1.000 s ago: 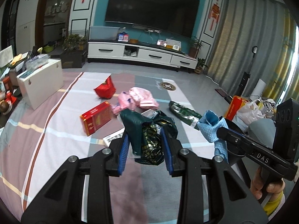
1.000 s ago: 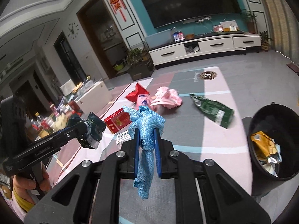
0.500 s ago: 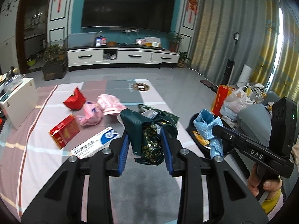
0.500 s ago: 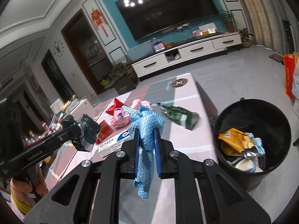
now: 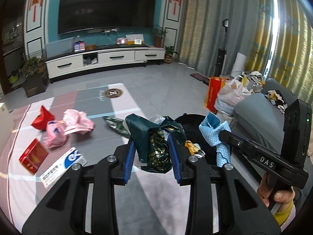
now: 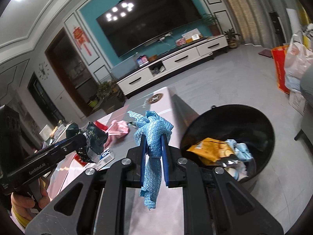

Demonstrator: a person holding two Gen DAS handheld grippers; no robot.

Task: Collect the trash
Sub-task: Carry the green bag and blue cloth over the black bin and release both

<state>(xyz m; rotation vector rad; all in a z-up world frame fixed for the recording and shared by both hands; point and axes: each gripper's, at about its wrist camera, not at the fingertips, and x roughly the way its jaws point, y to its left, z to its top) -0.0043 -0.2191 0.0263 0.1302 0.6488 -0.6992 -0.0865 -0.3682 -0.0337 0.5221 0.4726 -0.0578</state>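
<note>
My left gripper [image 5: 152, 156] is shut on a crumpled dark green foil wrapper [image 5: 154, 137], held above the table's right part; it also shows in the right wrist view [image 6: 93, 139]. My right gripper [image 6: 153, 156] is shut on a light blue quilted cloth [image 6: 152, 135], held over the table edge just left of the black trash bin [image 6: 244, 117]. The cloth also shows in the left wrist view [image 5: 215, 133]. The bin holds an orange bag [image 6: 209, 148] and other scraps.
On the table [image 5: 97, 176] lie a red pouch [image 5: 42, 118], pink wrappers [image 5: 76, 122], a red box [image 5: 32, 156], a white-blue box [image 5: 62, 166] and a green snack bag [image 5: 115, 125]. Shopping bags [image 5: 228, 96] and a grey sofa [image 5: 254, 115] stand right.
Both grippers have swung right with their loads. The bin has grown larger and nearer in the right wrist view; the table's trash has slid left in the left wrist view.
</note>
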